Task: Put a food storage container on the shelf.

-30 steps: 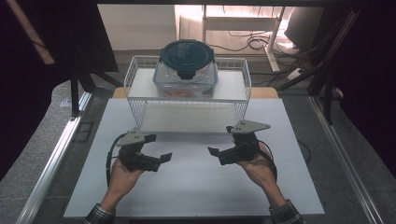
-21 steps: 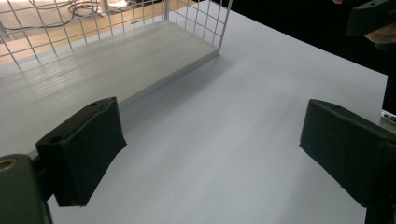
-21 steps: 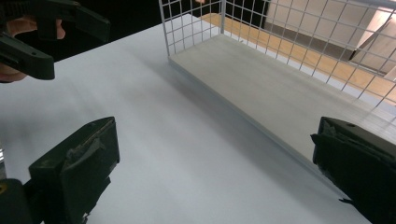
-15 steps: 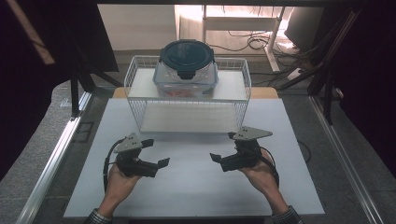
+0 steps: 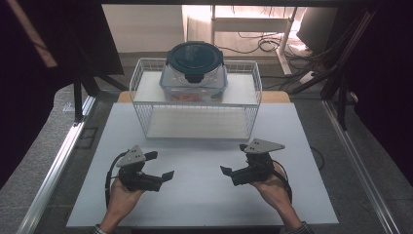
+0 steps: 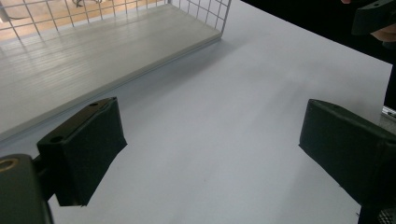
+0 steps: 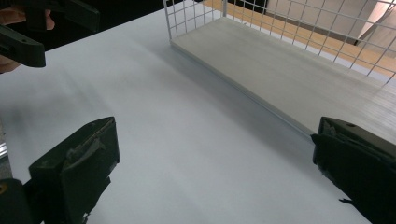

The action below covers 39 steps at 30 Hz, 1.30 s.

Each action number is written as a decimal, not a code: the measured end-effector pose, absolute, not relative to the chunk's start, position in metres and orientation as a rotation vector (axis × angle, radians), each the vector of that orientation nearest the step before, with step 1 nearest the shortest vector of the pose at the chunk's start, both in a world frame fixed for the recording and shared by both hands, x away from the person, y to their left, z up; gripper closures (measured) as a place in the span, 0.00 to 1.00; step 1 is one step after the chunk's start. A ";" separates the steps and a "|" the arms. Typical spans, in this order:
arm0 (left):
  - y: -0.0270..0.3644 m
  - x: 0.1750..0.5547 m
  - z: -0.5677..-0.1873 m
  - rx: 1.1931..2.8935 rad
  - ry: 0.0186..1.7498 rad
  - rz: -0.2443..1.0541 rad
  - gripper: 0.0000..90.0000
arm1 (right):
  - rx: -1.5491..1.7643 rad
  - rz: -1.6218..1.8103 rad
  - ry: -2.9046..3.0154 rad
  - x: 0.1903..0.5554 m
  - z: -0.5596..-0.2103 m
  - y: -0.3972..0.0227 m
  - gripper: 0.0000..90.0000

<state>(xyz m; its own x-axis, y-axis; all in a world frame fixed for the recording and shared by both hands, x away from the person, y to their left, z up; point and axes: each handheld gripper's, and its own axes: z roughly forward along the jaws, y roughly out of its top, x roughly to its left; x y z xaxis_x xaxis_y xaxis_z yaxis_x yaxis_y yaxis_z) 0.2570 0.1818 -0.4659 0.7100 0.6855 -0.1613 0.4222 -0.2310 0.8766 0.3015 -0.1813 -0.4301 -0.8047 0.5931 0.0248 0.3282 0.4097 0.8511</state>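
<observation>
From the high view I have both of my claws low over the white table (image 5: 204, 195), near its front edge: the left claw (image 5: 163, 168) on one side, the right claw (image 5: 233, 171) on the other, well apart and turned in toward each other, each held in a hand coming up from the bottom. Beyond them, toward the far side of the table, stands the wire basket (image 5: 195, 105), and on its upper shelf sits a clear plastic box with a dark round lid (image 5: 195, 58); something reddish shows through the box wall, but I cannot tell what it is. The box is well apart from both claws, higher and farther back, roughly midway between them across the table. The left claw's own view adds what the high view cannot: its jaws are spread wide with bare table between them and nothing in their hold, the basket's lower shelf (image 6: 93, 51) lies ahead to one side, and the other claw peeks in at the top corner. The right claw's view tells the same of its own jaws, wide apart and empty, with the pale lower shelf and white wire ahead, and the left claw in the upper corner.
</observation>
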 end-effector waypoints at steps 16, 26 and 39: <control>0.195 0.241 -0.479 1.865 0.906 0.322 0.07 | 0.852 1.325 2.387 0.289 -0.436 -0.195 0.00; 0.201 0.231 -0.486 1.879 0.921 0.330 0.07 | 0.856 1.318 2.369 0.282 -0.440 -0.202 0.00; 0.208 0.220 -0.493 1.894 0.938 0.342 0.07 | 0.853 1.290 2.358 0.273 -0.449 -0.210 0.00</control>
<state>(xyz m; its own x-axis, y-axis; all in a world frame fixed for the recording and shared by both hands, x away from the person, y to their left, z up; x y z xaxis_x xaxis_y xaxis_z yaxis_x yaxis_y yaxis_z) 0.2200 0.2075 -0.4930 0.6655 0.7310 -0.1512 0.4621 -0.2443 0.8525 0.2730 -0.2098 -0.4486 -0.7705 0.6375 0.0057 0.3485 0.4136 0.8411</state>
